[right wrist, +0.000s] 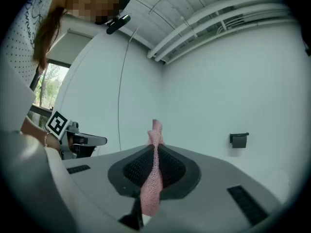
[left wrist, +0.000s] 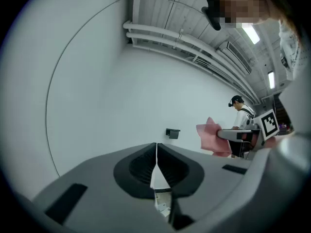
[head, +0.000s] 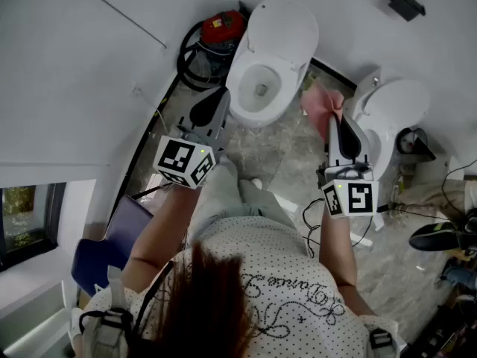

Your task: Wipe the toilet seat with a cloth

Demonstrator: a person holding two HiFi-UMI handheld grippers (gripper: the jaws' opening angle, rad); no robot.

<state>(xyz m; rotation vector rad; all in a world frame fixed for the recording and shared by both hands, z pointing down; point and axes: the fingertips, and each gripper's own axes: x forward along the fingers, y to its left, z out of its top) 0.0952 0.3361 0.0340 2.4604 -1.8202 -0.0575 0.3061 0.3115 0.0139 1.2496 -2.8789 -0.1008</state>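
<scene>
**Grippers: 2.**
- Left gripper (head: 223,93): jaws pressed together with nothing between them, as the left gripper view shows. Its tip is over the floor, just beside the near left rim of the open toilet.
- Right gripper (head: 332,119): jaws clamped on the cloth. In the right gripper view a twisted strip of it runs up between the pads and pokes out past the tips.

**Cloth: 1.**
- Cloth (head: 321,101): pink and bunched. It sits in the right gripper, between the two toilets and near the right side of the open one. Whether it touches either toilet cannot be told.

**Toilets: 2, white.**
- Open toilet (head: 277,28): top centre of the head view, lid raised against the wall. The seat ring is exposed and the bowl open, with its dark drain showing.
- Second toilet (head: 395,110): to the right, top closed, contents hidden.

**Other items.**
- Red canister (head: 223,27): 1, with a black hose coiled round it, on the floor left of the open toilet.
- Black holder (head: 406,1): 1, on the wall at upper right.
- Blue object (head: 100,253): 1, at lower left, kind unclear.
- Second person (left wrist: 241,116): 1, standing far off in the left gripper view.
</scene>
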